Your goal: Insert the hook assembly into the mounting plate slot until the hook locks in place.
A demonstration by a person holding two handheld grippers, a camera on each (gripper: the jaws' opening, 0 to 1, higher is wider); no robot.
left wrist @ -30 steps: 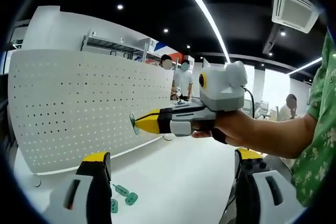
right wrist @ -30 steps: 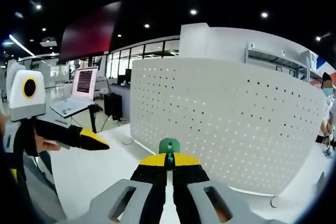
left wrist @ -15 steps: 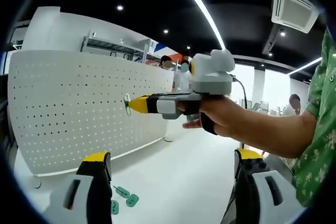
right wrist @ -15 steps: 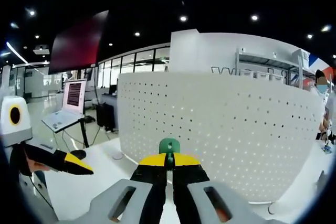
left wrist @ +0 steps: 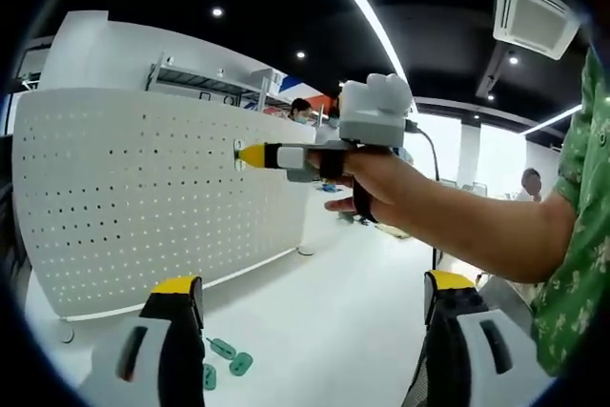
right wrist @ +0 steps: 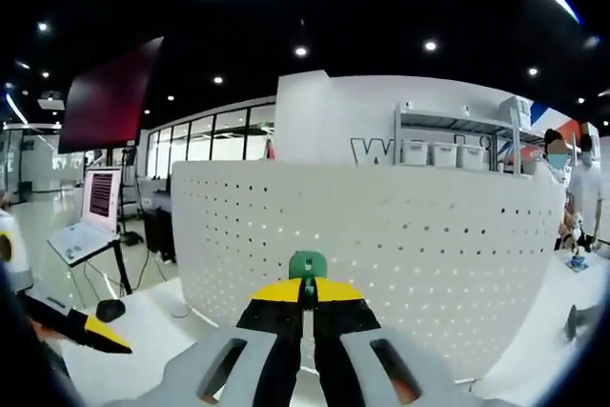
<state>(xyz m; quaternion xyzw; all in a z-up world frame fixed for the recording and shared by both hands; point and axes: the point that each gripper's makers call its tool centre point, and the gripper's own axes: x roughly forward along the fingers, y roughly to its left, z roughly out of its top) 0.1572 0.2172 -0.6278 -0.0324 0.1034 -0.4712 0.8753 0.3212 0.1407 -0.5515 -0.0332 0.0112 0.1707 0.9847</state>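
One green plastic hook piece (right wrist: 307,265) is pinched between the yellow tips of the right gripper (right wrist: 307,285), whose jaws are clenched on it with only a thin seam between them. Three more small green plastic hooks (left wrist: 225,357) lie together on the white tabletop (left wrist: 324,331), between the left gripper's jaws and near its left jaw. One white perforated metal pegboard (left wrist: 152,193) stands upright on the table, its lower edge met by a small round foot at the corner.

In the left gripper view, the right gripper (left wrist: 244,155) is held out by a person's hand (left wrist: 367,183), its tip touching or just short of the board's upper right area; which cannot be told. Open tabletop runs to the right of the board.

The left gripper (left wrist: 310,331) hangs low with its jaws spread wide apart, grasping nothing, well apart from the board. In the right gripper view its yellow tip (right wrist: 95,333) shows at lower left.
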